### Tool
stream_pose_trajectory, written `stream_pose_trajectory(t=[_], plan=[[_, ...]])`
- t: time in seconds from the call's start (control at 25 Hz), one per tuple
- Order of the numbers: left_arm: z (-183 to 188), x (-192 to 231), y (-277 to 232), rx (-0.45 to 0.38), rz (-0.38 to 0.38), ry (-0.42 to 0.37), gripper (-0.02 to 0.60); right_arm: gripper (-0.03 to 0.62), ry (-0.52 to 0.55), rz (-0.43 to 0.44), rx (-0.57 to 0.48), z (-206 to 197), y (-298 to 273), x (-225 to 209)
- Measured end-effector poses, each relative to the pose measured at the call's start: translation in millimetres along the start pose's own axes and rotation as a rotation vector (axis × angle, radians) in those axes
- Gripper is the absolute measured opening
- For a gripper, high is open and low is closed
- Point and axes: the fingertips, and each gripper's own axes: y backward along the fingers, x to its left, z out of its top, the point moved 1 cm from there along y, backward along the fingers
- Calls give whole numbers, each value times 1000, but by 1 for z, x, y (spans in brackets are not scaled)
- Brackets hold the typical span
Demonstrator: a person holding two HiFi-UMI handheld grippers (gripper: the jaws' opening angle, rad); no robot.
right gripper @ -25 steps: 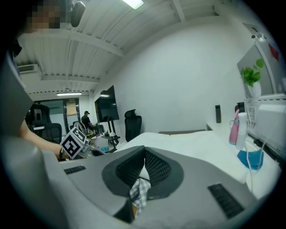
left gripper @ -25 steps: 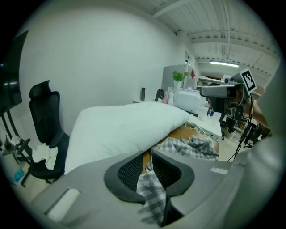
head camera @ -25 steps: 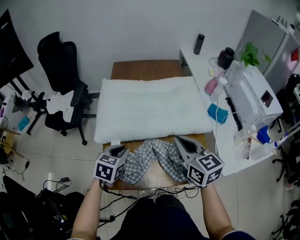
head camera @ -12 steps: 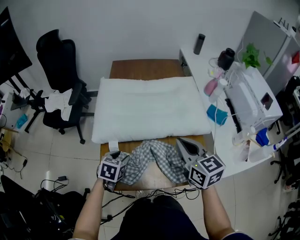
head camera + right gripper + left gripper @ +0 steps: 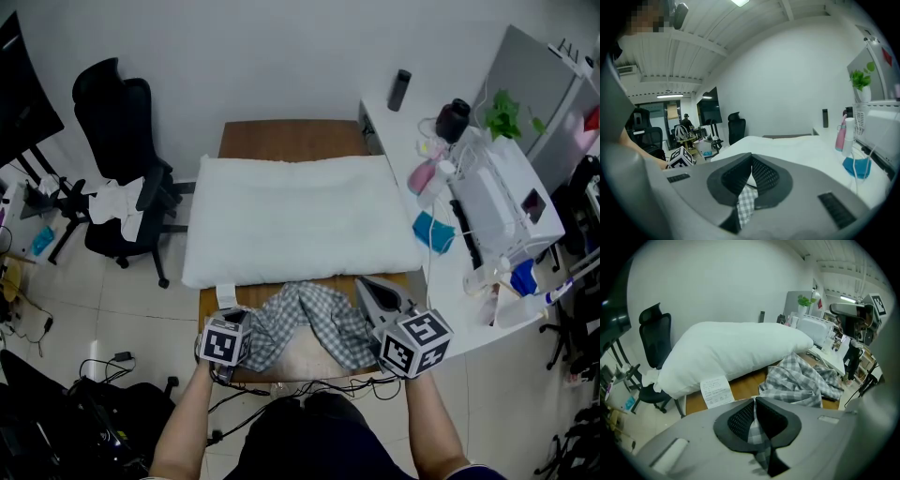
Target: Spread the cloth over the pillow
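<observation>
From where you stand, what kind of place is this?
Probably an office or lab workspace: a black office chair, a white desk crowded with equipment, and cables on the floor.

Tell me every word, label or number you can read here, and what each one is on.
White tag on the pillow: several printed lines, too small to read.
Left marker cube and right marker cube: black-and-white square patterns only, no words.
Nothing else in view is legible.
</observation>
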Motion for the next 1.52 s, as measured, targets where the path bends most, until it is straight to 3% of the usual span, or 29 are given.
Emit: stream_pose_trajectory(t=[0.28,0.52,0.8,1.12,1.36,1.44,1.52], plan=[[9,1,10,-43,5,0,21,9,3,8,-1,2,-4,2],[35,6,34,-146,38,5,20,9,4,0,-4,4,-1,-1],[70,8,63,-272,57,5,20,9,-2,-34,-17,4,9,-13],[94,5,83,-351,70,3,20,8,10,-103,-22,6,28,-37],[95,1,81,-350,62,10,20,32,-4,-181,95,-48,34,-63],[94,0,80,-345,60,10,20,139,-46,-174,152,-79,31,-69],[93,-1,79,-341,60,11,20,166,-81,-178,210,-108,28,-75]])
